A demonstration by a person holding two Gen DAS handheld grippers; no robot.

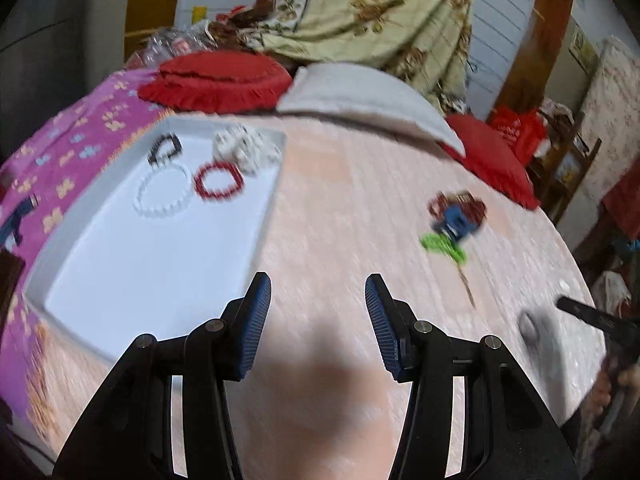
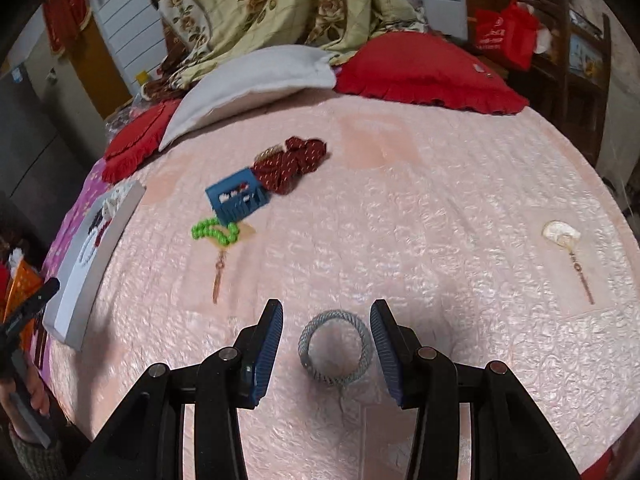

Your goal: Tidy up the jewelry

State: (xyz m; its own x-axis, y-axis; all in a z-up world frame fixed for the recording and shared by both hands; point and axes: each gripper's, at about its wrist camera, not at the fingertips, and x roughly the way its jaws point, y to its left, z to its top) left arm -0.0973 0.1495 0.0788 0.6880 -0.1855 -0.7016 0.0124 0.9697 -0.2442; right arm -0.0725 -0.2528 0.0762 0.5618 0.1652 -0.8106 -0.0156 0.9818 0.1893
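Observation:
A white tray lies on the bed at the left and holds a black bracelet, a white bead bracelet, a red bead bracelet and a white lacy piece. My left gripper is open and empty over the pink bedspread, right of the tray. My right gripper is open with its jaws on either side of a grey-blue woven bracelet lying on the bedspread. A green bead bracelet, a blue basket and a dark red dotted cloth item lie farther back.
A pale shell pendant with a chain lies at the right. A brown hanging piece lies below the green beads. Red cushions and a grey pillow sit at the bed's far side. The tray also shows at the left.

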